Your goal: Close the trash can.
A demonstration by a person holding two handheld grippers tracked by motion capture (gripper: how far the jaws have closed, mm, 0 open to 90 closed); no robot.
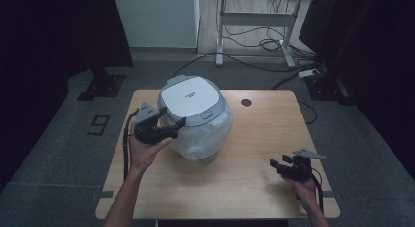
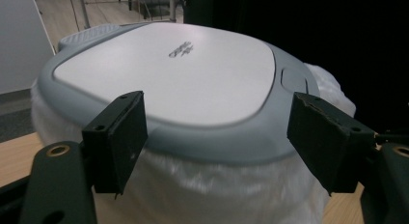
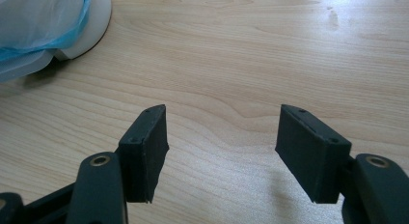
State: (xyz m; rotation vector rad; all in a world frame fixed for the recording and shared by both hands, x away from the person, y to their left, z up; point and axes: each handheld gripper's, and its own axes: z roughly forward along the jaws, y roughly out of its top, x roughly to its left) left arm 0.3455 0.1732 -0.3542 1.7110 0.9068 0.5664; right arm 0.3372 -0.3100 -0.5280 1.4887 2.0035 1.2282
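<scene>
Your left gripper (image 1: pixel 172 125) gapes wide at the cooker's (image 1: pixel 195 117) closed lid (image 2: pixel 169 69), gripping nothing; your right gripper (image 1: pixel 280 166) rests open, empty, so everything remains undone

A grey-lidded rice cooker wrapped in clear plastic (image 1: pixel 195 122) stands left of centre on the pale wooden surface (image 1: pixel 254 153), the left gripper (image 1: pixel 169 126) at its left flank, the right gripper (image 1: pixel 281 166) well apart near the front right corner.

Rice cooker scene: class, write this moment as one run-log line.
left gripper: open, at rice cooker lid edge | right gripper: open, over bare table | cooker body: plastic-wrapped
</scene>
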